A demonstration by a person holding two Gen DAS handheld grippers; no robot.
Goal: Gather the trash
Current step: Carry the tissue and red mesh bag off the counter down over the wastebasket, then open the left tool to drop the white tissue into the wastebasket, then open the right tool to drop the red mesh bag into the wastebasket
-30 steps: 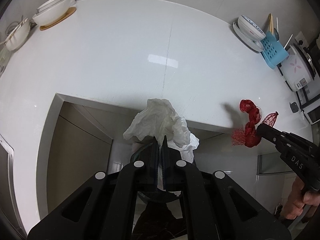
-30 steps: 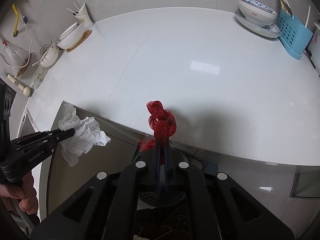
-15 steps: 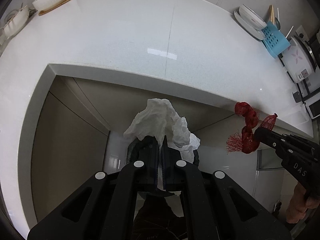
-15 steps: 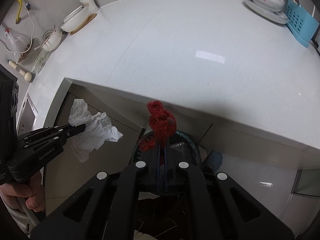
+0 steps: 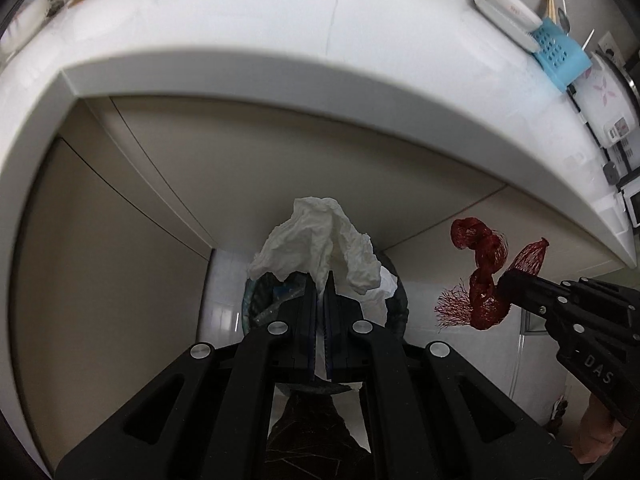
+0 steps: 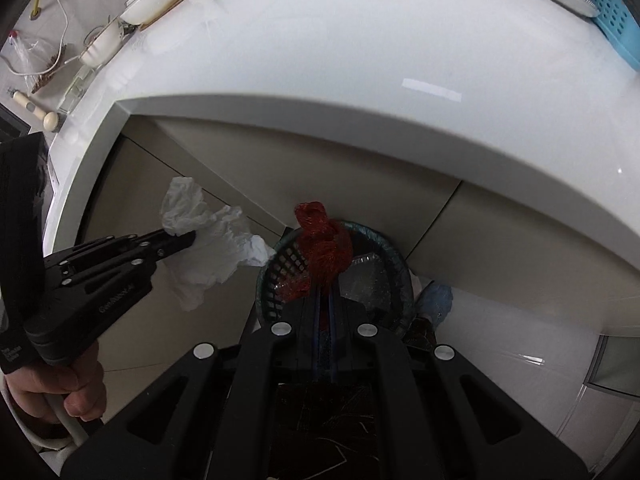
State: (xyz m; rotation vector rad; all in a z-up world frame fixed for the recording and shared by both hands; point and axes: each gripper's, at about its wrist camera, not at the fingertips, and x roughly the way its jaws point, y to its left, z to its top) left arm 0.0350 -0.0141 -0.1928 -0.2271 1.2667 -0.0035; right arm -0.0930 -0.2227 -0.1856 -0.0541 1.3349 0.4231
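My left gripper point(image 5: 319, 280) is shut on a crumpled white tissue point(image 5: 316, 240), which stands up from its jaws; the same tissue point(image 6: 208, 248) shows at the left gripper point(image 6: 190, 238) in the right wrist view. My right gripper point(image 6: 325, 280) is shut on a wad of red plastic netting point(image 6: 324, 240); from the left wrist view that netting point(image 5: 484, 276) hangs at the right gripper point(image 5: 506, 282). Below both, a dark mesh waste basket point(image 6: 280, 268) with a bin liner stands on the floor, holding clear plastic. In the left wrist view, the basket point(image 5: 252, 300) lies under the tissue.
The white countertop point(image 5: 280, 60) overhangs beige cabinet doors point(image 5: 120, 240) above and behind the basket. On it sit a blue utensil caddy point(image 5: 560, 56), plates point(image 5: 508, 12), bowls point(image 6: 156, 0) and a rice cooker point(image 5: 604, 104). A hand point(image 6: 60, 392) grips the left handle.
Both grippers have sunk from counter height to below the counter's edge, carrying tissue and netting. The waste basket has come into view and grown larger beneath them.
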